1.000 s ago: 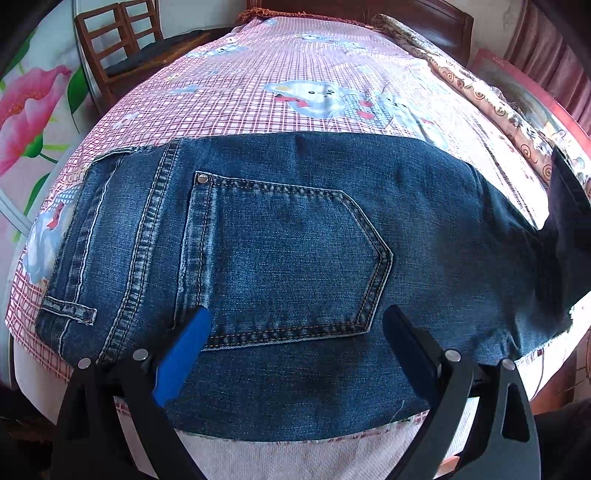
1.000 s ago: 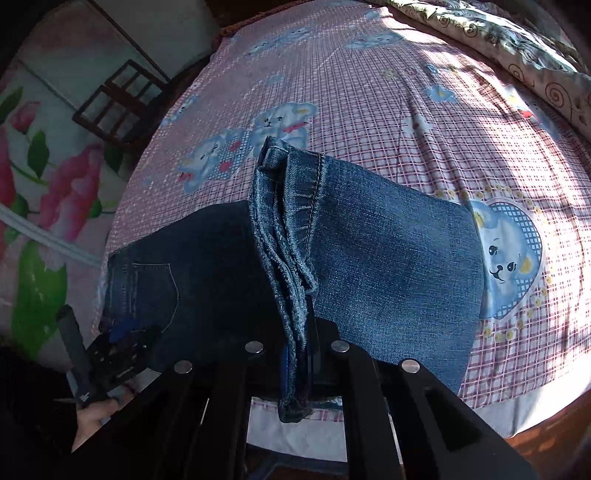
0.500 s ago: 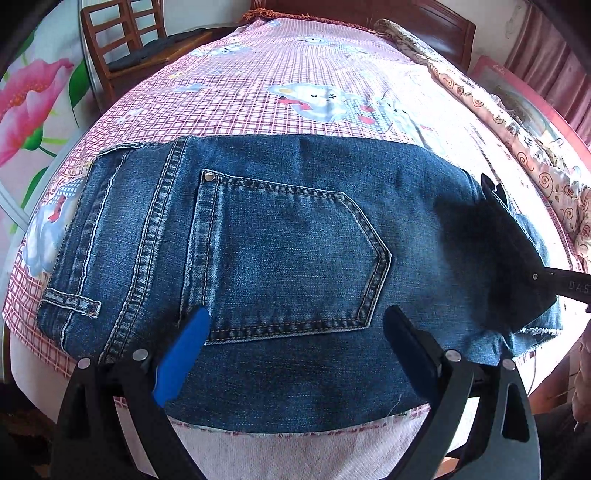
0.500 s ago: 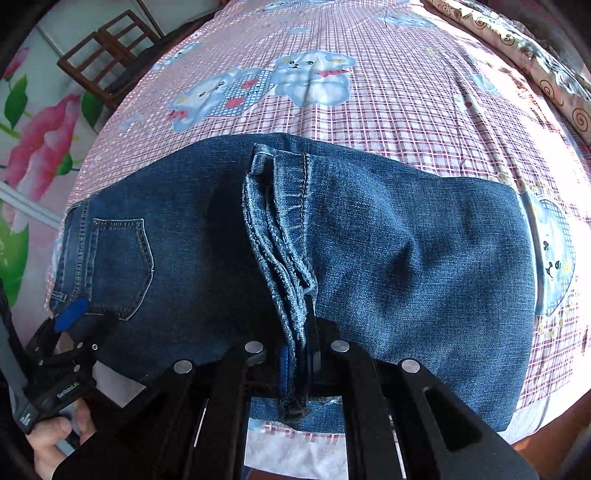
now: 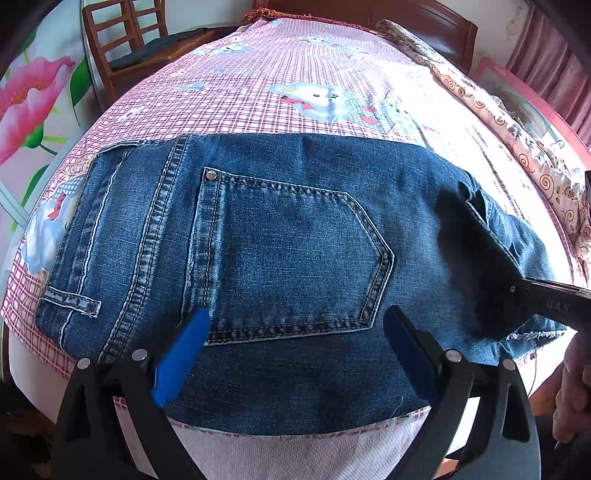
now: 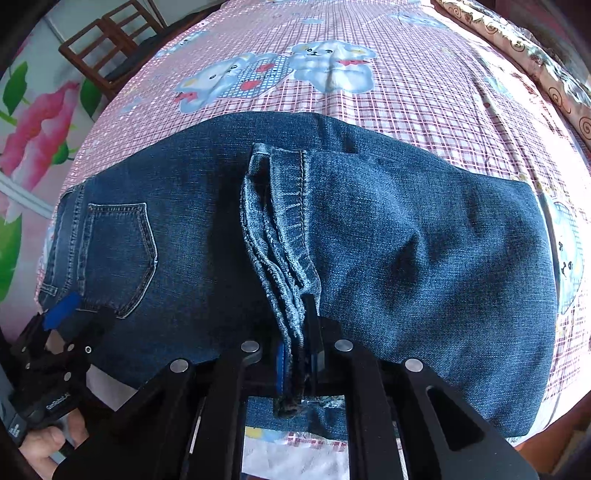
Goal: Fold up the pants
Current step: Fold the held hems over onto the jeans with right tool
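Blue jeans [image 5: 295,240] lie across the near edge of the bed, back pocket [image 5: 291,258] up. The legs are folded back over them, and the doubled hems [image 6: 280,229] rest on the middle of the pants [image 6: 424,258]. My right gripper [image 6: 295,350] sits low at the near end of the hems. Its jaws are opening, with the hem bundle loose between them. My left gripper [image 5: 295,317] hangs open just above the seat, below the pocket, holding nothing. It also shows in the right wrist view as the left gripper [image 6: 62,321], and the right gripper [image 5: 546,299] shows at the left wrist view's right edge.
The bed wears a pink checked sheet with bears [image 5: 314,74]. A patterned quilt [image 5: 517,140] runs along its right side and a wooden headboard [image 5: 424,22] stands at the far end. A wooden chair [image 5: 122,40] stands at the left by a flowered wall [image 5: 26,96].
The right gripper came down and laid the folded legs flat on the jeans; its jaws have parted around the hems. The left gripper stayed put, open.
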The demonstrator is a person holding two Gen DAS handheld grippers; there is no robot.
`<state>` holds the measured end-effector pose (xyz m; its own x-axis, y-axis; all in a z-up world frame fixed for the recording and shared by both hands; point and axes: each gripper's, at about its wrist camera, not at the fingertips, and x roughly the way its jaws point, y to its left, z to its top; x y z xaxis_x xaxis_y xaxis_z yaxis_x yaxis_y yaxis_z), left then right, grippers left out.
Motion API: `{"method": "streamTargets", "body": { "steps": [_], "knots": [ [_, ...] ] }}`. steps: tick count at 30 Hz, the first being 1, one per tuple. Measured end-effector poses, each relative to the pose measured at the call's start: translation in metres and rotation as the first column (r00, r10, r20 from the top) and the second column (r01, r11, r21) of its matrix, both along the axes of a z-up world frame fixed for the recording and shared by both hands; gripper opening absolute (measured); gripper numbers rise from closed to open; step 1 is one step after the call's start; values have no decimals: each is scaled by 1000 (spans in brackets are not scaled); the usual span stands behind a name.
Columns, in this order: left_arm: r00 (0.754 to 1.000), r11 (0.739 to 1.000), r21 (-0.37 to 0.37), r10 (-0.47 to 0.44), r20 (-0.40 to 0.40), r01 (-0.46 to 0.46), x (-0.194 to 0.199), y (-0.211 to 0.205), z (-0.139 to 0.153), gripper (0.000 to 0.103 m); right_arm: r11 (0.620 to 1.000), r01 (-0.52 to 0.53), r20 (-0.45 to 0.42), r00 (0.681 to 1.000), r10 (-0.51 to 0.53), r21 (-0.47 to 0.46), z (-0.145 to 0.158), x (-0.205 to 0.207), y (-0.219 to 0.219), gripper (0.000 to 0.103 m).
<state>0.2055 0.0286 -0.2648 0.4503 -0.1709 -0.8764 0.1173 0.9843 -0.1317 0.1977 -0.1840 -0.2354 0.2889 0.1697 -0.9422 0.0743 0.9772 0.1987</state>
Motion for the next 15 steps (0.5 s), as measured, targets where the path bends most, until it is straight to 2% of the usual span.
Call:
{"method": "streamTargets", "body": {
  "steps": [2,3,5,8,10,11,12,13,15],
  "knots": [
    [1000,1000,1,0,0,0,0,0,0,96,998,-34,14,999,33,43,4,-2,6,54],
    [1000,1000,0,-1,0,1,0,0,0,96,998,-43,27,999,41,56,9,-5,9,57],
    [1000,1000,-1,-2,-1,2,0,0,-1,96,990,-50,77,996,40,133,23,-12,5,57],
    [1000,1000,0,-2,0,2,1,-1,-2,96,959,-1,167,985,-48,283,41,-22,-21,57],
    [1000,1000,3,-3,1,3,1,-1,-2,96,965,57,145,985,-97,257,33,-21,-35,57],
    [1000,1000,6,-3,1,3,1,-2,-2,96,970,72,103,990,-98,230,22,-19,-38,47],
    [1000,1000,8,-2,2,2,1,-2,-2,96,974,70,47,996,-82,213,8,-16,-38,33],
    [1000,1000,6,-2,2,2,1,-2,-1,96,977,64,8,998,-67,204,-6,-14,-37,29],
    [1000,1000,-5,5,2,-5,0,-3,2,96,983,29,40,999,-37,179,-14,-14,-34,29]
  ]
}}
